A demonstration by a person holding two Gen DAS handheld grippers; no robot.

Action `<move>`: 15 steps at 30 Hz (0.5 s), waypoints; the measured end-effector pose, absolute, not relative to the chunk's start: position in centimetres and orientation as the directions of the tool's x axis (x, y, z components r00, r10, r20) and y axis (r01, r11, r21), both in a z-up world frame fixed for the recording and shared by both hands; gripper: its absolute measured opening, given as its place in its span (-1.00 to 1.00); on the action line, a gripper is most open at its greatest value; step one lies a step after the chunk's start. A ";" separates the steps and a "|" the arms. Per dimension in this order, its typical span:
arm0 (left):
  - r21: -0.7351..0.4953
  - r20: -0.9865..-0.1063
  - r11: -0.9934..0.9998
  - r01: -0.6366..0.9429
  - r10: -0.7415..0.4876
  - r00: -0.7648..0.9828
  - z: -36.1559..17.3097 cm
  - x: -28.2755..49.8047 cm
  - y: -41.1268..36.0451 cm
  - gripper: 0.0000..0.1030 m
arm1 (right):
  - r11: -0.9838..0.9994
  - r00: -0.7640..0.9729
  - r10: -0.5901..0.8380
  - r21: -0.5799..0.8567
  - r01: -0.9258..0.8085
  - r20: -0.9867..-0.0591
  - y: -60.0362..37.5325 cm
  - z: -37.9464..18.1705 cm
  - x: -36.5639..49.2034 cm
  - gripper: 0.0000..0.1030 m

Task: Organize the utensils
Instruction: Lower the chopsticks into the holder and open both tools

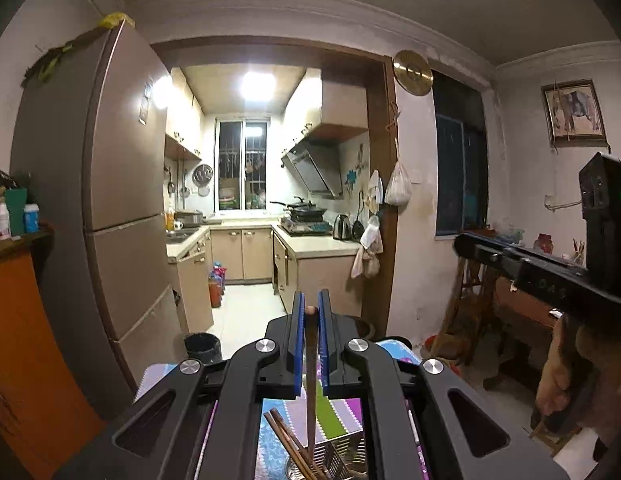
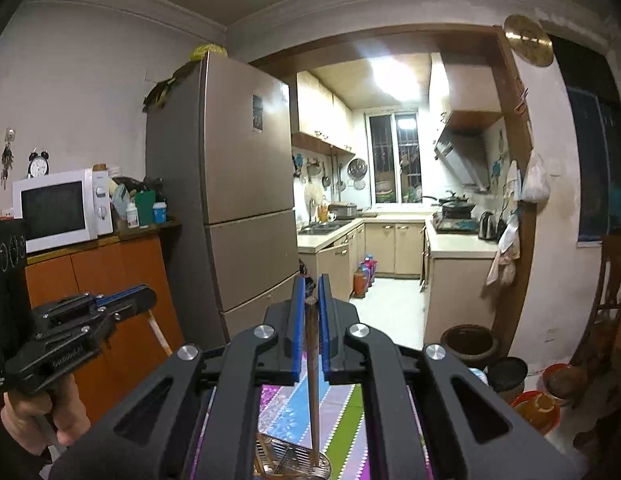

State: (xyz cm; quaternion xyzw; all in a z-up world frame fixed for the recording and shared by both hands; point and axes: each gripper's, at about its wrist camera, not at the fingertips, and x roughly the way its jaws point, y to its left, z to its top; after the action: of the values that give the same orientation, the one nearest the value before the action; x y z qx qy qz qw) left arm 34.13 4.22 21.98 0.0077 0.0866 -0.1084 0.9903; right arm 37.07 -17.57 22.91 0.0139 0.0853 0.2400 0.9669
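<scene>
Striped tablecloth below; kitchen doorway ahead; each hand-held gripper pinching one chopstick.

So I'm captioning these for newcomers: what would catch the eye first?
Each gripper fills the foreground, clamped on one upright chopstick: the left gripper on a dark chopstick, the right gripper on a brown chopstick. Below them, a metal utensil basket stands on a bright striped tablecloth. Behind is a tall fridge beside the lit kitchen doorway.
</scene>
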 end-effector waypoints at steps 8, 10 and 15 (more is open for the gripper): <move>-0.017 -0.220 0.973 0.230 -0.228 0.949 18.3 36.3 4.3 -0.85 | 0.877 0.851 0.480 0.121 -0.464 -0.212 -16.6 19.8 39.4 -0.90; -0.020 -0.230 0.973 0.231 -0.229 0.946 17.6 36.7 4.3 -0.85 | 0.878 0.849 0.479 0.119 -0.464 -0.225 -16.3 19.1 39.7 -0.90; -0.013 -0.241 0.973 0.231 -0.227 0.944 15.9 37.5 4.3 -0.85 | 0.878 0.839 0.479 0.115 -0.465 -0.258 -15.4 17.7 40.1 -0.90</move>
State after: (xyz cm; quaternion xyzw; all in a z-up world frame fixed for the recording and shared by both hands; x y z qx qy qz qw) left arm 37.46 4.25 15.95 0.0079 0.1213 -0.1161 0.9858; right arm 40.13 -15.44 17.74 0.0236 0.1408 0.2462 0.9587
